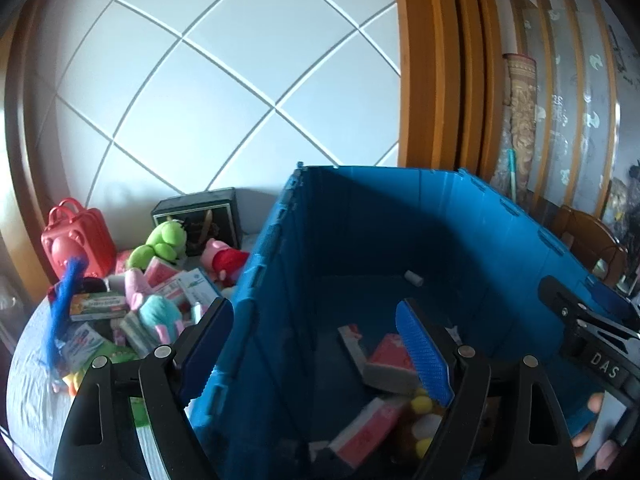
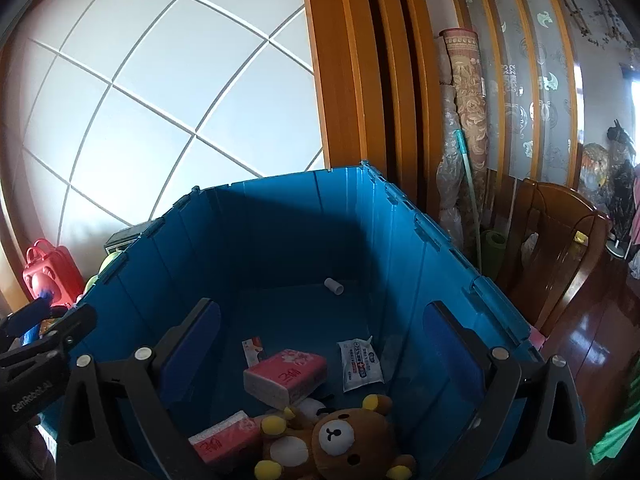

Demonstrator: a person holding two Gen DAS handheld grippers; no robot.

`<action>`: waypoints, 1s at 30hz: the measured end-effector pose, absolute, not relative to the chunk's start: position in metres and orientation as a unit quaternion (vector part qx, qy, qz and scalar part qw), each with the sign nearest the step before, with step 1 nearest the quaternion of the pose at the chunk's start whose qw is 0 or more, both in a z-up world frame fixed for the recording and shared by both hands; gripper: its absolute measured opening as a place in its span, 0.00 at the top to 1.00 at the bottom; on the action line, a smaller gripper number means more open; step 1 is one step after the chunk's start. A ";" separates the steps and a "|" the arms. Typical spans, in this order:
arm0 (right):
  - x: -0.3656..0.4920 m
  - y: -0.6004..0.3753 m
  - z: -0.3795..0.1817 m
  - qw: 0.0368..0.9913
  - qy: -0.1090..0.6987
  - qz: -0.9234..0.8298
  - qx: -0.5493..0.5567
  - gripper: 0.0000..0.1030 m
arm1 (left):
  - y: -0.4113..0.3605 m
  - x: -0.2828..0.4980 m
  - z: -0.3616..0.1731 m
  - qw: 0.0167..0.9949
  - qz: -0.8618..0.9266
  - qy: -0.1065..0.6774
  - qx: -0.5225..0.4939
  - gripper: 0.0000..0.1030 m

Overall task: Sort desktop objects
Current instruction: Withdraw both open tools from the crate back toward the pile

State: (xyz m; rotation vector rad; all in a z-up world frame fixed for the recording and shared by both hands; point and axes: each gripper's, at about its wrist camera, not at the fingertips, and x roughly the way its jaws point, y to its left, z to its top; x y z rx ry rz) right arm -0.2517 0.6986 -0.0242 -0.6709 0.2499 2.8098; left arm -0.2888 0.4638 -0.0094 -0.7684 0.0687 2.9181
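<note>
While shadowed inside, the blue crate (image 2: 400, 248) holds pink tissue packs (image 2: 286, 376).

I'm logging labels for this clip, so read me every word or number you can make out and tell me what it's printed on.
"DAS": on the black body of the right tool, seen from the left wrist.
"GenRobot.AI": on the black body of the left tool, seen from the right wrist.
Red characters on the pink tissue packs in the blue crate: not readable.
Print on the white wipes pack and the boxes beside the crate: too small and blurred.
</note>
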 end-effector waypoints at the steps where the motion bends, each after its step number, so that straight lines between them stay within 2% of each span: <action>1: -0.253 0.694 -0.024 0.116 0.089 0.962 -0.232 0.00 | 0.452 -0.287 -0.009 0.052 0.966 0.018 -0.253 0.16; 8: -0.248 0.611 -0.002 0.043 0.068 0.977 -0.197 0.00 | 0.358 -0.276 -0.009 -0.021 0.967 -0.005 -0.255 0.16; 17: -0.252 0.433 0.004 -0.077 0.015 0.978 -0.191 0.00 | 0.212 -0.256 -0.029 -0.093 0.956 -0.012 -0.279 0.16; 23: -0.265 0.332 -0.020 -0.119 0.012 0.966 -0.231 0.00 | 0.117 -0.249 -0.049 -0.131 0.944 -0.014 -0.303 0.16; 30: -0.295 0.262 -0.065 -0.138 -0.010 0.943 -0.302 0.00 | 0.047 -0.265 -0.082 -0.167 0.922 -0.041 -0.348 0.16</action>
